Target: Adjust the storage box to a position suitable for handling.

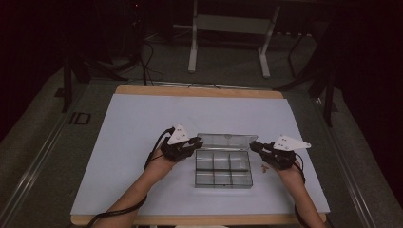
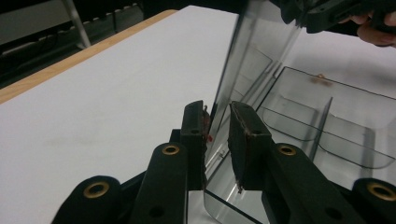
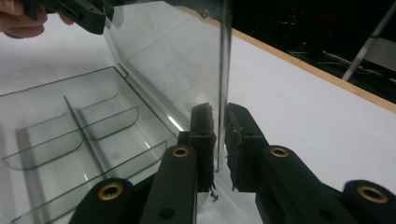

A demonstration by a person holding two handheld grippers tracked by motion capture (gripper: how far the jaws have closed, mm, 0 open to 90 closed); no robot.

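Two claws bracket the upright lid (image 1: 227,141) of a clear plastic organizer box (image 1: 223,170) lying on the bench (image 1: 119,142). The left claw (image 2: 217,140) straddles the lid's left end and the right claw (image 3: 219,140) its right end, jaws narrowed around the thin edge, though whether the pads press yet I cannot tell. The box looks light, stiff, slick and liable to crack. The lid's end edges, just above the hinge, seem the best hold. Its tray shows six empty compartments; a small brown bit (image 1: 265,167) lies just right of the box.
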